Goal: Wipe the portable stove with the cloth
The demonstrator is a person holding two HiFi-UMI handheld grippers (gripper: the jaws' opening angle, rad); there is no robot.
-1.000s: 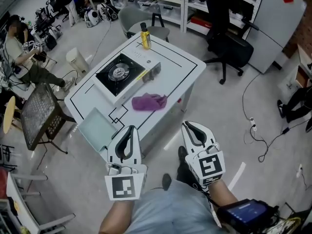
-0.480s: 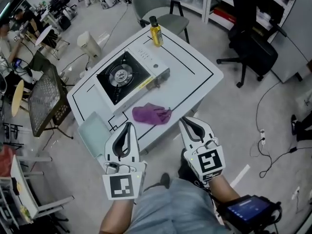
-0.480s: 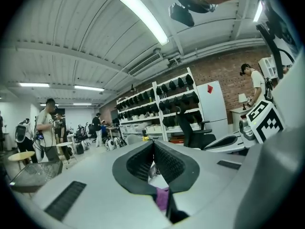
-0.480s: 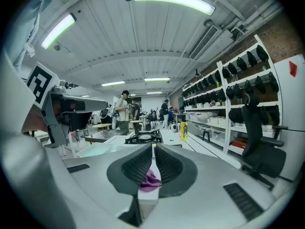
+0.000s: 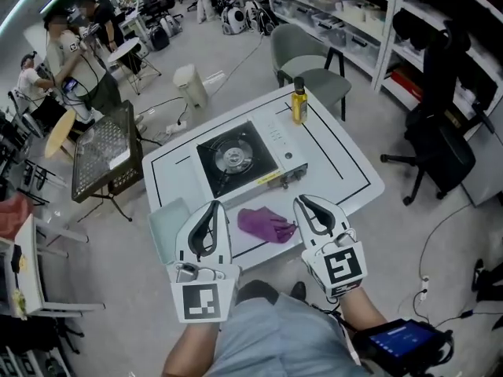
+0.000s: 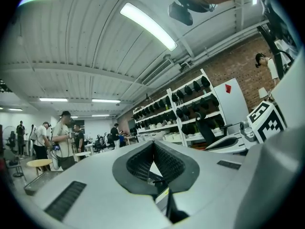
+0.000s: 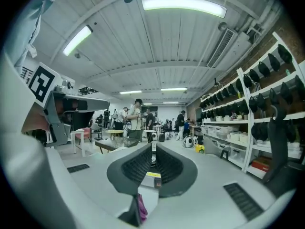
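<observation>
Near the stove, the purple cloth lies crumpled.

Soft woven cloth, glossy metal stove, smooth white table.

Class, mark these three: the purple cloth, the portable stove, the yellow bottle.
purple cloth [image 5: 266,224], head view, middle of the crumpled fabric
portable stove [image 5: 234,159], head view, its round burner
yellow bottle [image 5: 299,107], head view, its body
</observation>
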